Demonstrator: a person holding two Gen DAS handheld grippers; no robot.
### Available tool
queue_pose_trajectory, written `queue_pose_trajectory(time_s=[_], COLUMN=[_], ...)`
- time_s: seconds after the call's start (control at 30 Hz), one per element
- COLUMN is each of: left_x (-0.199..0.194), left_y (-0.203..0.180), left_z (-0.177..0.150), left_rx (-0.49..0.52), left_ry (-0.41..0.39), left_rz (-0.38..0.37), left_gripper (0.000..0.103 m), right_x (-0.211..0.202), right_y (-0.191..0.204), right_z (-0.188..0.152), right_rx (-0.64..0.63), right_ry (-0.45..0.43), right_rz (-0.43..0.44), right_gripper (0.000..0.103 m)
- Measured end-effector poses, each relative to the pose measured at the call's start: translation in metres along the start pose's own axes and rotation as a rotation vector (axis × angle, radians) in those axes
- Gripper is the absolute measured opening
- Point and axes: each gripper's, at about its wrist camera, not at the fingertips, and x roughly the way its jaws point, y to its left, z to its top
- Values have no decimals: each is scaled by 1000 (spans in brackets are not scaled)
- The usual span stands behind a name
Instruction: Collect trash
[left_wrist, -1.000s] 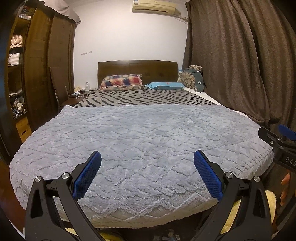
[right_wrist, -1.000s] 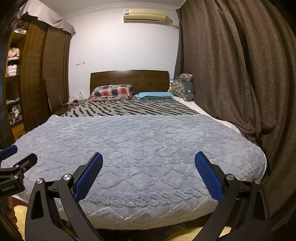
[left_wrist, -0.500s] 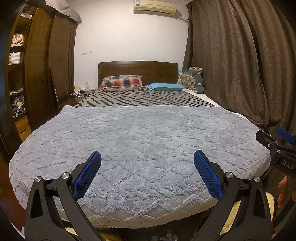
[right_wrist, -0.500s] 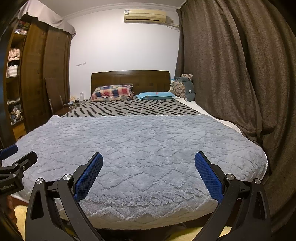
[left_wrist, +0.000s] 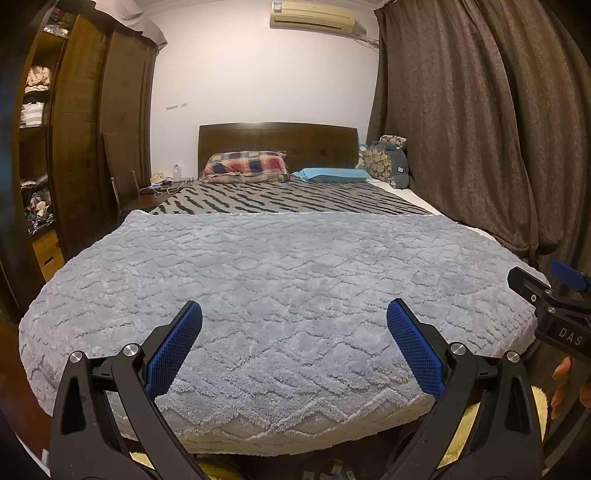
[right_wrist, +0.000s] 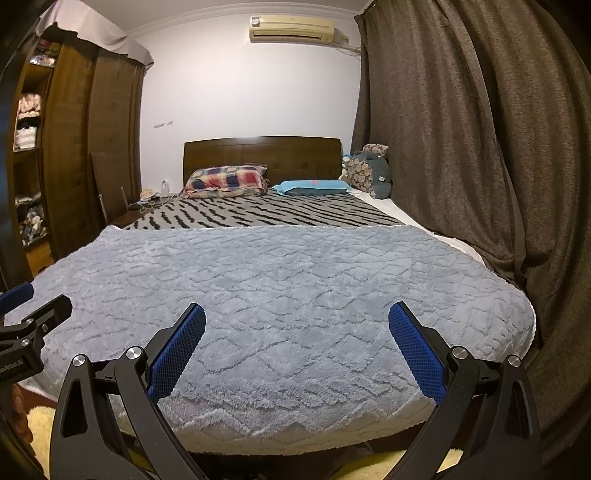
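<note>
No trash shows on the bed in either view. My left gripper (left_wrist: 294, 317) is open and empty, held above the foot of a bed covered by a grey fluffy blanket (left_wrist: 280, 280). My right gripper (right_wrist: 296, 319) is open and empty at the same height, to the right. Each gripper shows at the edge of the other's view: the right one in the left wrist view (left_wrist: 546, 295), the left one in the right wrist view (right_wrist: 33, 325). Small unclear items (left_wrist: 332, 470) lie on the floor under the bed's foot.
A zebra-striped cover (left_wrist: 288, 201), a plaid pillow (left_wrist: 245, 166) and a blue pillow (left_wrist: 332, 174) lie toward the headboard. Brown curtains (left_wrist: 480, 129) hang at the right. A wooden wardrobe (left_wrist: 85, 129) and a cluttered nightstand (left_wrist: 159, 190) stand at the left. A yellow rug (right_wrist: 40, 424) lies below.
Both views have tilted slightly up and drifted a little; the bed sits marginally lower in frame. Both grippers stay open and empty.
</note>
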Motion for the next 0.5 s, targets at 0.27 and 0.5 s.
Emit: queue_pose_trajectory(time_s=[0.27,0.5], left_x=[0,-1], left_y=[-1,0], left_z=[0,1], left_rx=[5,2], left_ry=[-1,-7], left_rz=[0,0], left_gripper=[95,95], right_x=[1,0], right_y=[1,3], right_z=[0,1], right_rx=[-4,-8], right_ry=[3,-2], right_rz=[0,3], right_gripper=[100,100])
